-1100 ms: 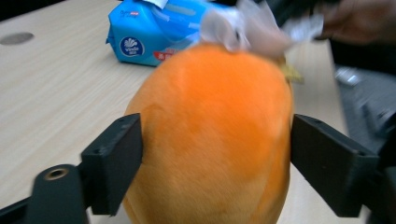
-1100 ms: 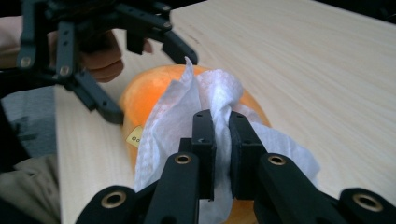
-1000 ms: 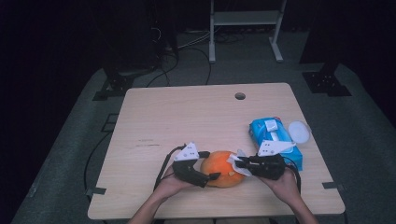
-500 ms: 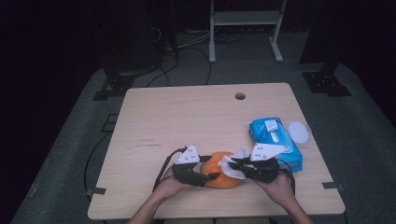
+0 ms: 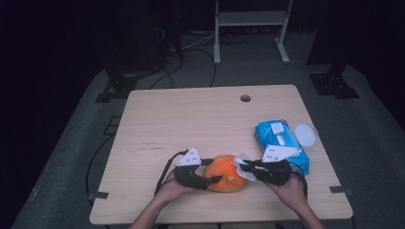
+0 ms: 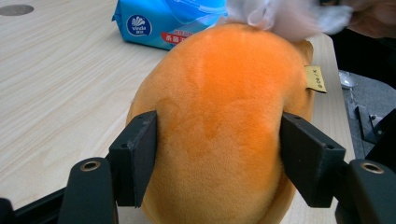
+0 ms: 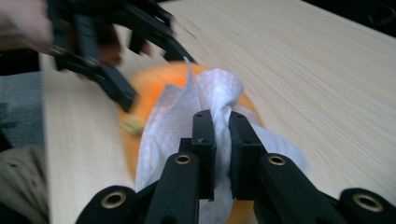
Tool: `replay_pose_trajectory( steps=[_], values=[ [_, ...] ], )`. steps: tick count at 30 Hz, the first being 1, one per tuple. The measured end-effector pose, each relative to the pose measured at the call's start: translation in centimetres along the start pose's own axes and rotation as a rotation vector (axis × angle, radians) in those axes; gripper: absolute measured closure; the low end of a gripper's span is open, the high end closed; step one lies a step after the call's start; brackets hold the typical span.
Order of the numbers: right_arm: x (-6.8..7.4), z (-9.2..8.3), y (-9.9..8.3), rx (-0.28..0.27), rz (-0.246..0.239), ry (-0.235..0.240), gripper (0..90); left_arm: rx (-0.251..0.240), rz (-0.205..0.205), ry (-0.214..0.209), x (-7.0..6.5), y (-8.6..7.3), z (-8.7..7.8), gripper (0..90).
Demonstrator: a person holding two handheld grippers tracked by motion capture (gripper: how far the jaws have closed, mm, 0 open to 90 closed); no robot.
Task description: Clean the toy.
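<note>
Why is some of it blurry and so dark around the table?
High view: dim room, only the pale wooden table lit. Left gripper view: sharp orange plush toy, smeared white wipe at top. Right gripper view: other gripper blurred.

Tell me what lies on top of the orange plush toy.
A white wipe drapes over the orange plush toy, pinched in the right gripper. The left gripper clamps the toy's sides. The plush beneath the wipe is covered, so its surface there cannot be seen.

Dark lab or studio, bare wooden table, floor cables, metal stand
</note>
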State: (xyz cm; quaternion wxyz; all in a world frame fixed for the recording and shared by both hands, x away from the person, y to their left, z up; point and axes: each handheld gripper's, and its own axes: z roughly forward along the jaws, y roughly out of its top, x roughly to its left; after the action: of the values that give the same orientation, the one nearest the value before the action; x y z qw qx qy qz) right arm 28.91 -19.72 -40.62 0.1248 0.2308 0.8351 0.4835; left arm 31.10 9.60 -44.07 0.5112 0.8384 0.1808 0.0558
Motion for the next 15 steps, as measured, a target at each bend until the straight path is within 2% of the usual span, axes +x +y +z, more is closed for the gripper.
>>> replay_pose_trajectory(
  steps=[3, 5, 8, 11, 13, 15],
  values=[
    [-0.9, -0.2, -0.7, 0.024, 0.032, -0.029, 81.8, -0.003, -0.007, -0.001, 0.1, -0.1, 0.0, 32.1],
    [-0.9, -0.3, -0.6, 0.024, 0.033, -0.034, 81.8, -0.005, -0.011, 0.0, 0.0, 0.0, 0.1, 32.1],
    [0.0, -0.3, 0.2, -0.018, 0.013, -0.001, 81.8, -0.008, -0.008, 0.0, -0.1, 0.0, 0.3, 31.9],
    [0.9, 0.0, 0.8, -0.032, -0.019, 0.026, 81.7, -0.006, -0.004, 0.001, -0.1, 0.0, 0.3, 31.8],
    [0.8, 0.1, 0.7, -0.021, -0.023, 0.024, 81.8, -0.007, -0.006, 0.004, -0.3, 0.0, 0.3, 31.7],
    [0.2, 0.1, 0.4, -0.015, 0.005, 0.016, 81.8, -0.004, 0.003, 0.003, -0.5, 0.2, 0.3, 31.1]
  ],
)
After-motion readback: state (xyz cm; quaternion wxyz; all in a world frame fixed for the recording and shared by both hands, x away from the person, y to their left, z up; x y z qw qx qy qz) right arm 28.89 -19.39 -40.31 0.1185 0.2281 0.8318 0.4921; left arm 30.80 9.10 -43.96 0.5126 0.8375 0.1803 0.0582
